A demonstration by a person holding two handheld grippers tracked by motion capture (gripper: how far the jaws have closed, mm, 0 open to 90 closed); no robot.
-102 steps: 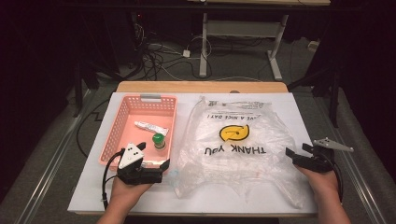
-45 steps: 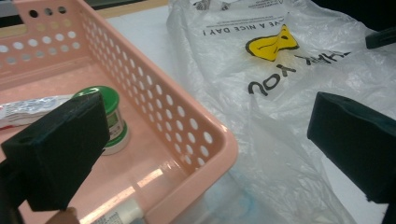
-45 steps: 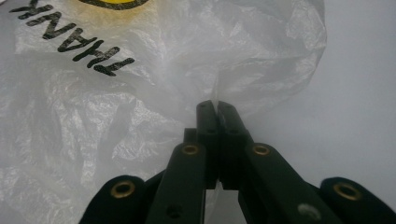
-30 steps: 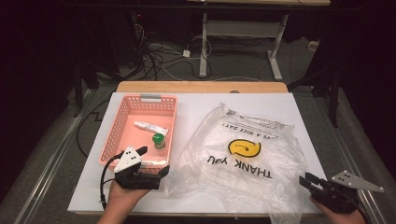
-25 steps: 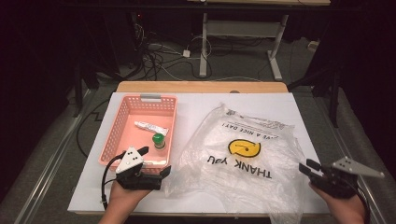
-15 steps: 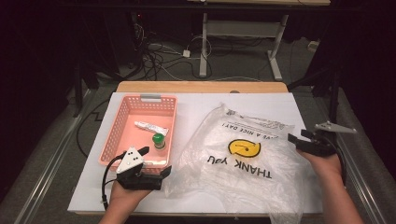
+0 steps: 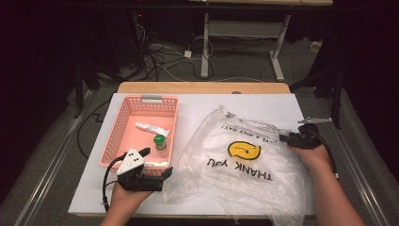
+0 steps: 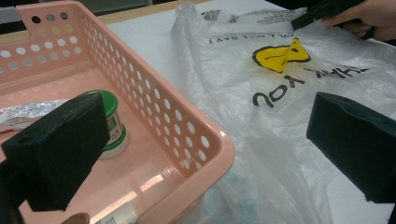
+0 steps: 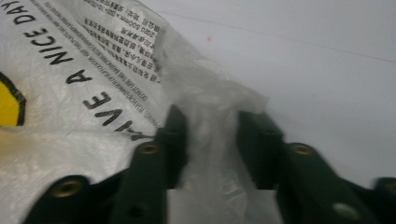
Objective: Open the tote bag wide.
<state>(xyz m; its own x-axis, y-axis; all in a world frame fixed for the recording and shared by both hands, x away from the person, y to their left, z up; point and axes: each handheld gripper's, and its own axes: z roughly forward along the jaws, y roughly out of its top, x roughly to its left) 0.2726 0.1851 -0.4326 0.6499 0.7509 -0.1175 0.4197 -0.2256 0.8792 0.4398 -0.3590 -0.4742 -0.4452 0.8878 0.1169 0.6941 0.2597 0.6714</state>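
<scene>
Clear plastic bag (image 7: 240,165) spread on the white tabletop (image 7: 197,106); right tongs (image 9: 208,135) just closing around its bunched edge (seemingly pinched); left tongs (image 8: 205,154) wide apart beside pink basket (image 8: 187,135).

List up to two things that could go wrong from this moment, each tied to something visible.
The right tongs have just been closing on a thin fold of the plastic bag; it may slip free or tear. The left tongs stand open astride the pink basket wall, so closing there may catch the basket.
</scene>
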